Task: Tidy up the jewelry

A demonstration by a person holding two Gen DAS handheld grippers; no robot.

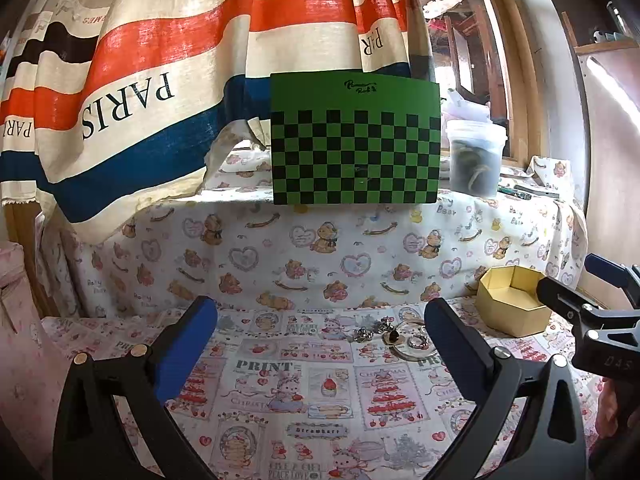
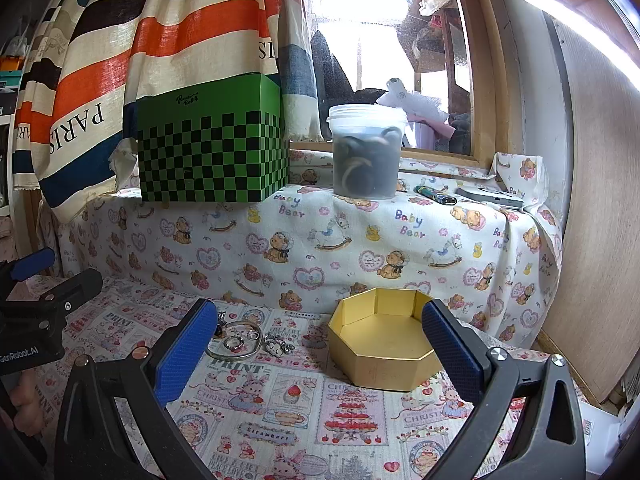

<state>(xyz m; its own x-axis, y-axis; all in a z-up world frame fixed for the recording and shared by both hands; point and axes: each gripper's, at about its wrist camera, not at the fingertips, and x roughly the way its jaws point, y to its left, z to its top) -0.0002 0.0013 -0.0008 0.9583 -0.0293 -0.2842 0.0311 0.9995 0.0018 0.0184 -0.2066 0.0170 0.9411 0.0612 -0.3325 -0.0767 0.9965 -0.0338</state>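
- The gold box is the biggest task piece: a low, open-topped, many-sided tray, apparently light card, sitting empty on the counter. In the right wrist view it lies between your right jaws, toward 1 o'clock. It will likely slide if nudged, so pinch one thin wall across its thickness if you need to steady it.
- The bangle is next: a thin hoop lying flat at 10 o'clock from centre in the right view, just beside the left finger. It looks stiff, smooth and slippery; take it across the rim, not across the full ring.
- The ring rests inside the hoop. Small, hard, prone to rolling; close on the band edge-on.
- The small charms lie at 3 o'clock of the bangle, between it and the box. Light, lumpy, probably linked; whether they are a pair or a chain, you cannot tell.
- Your left gripper has its jaws spread wide and empty, the jewelry ahead at 1 o'clock.
- Your right gripper is likewise spread wide, holding nothing.
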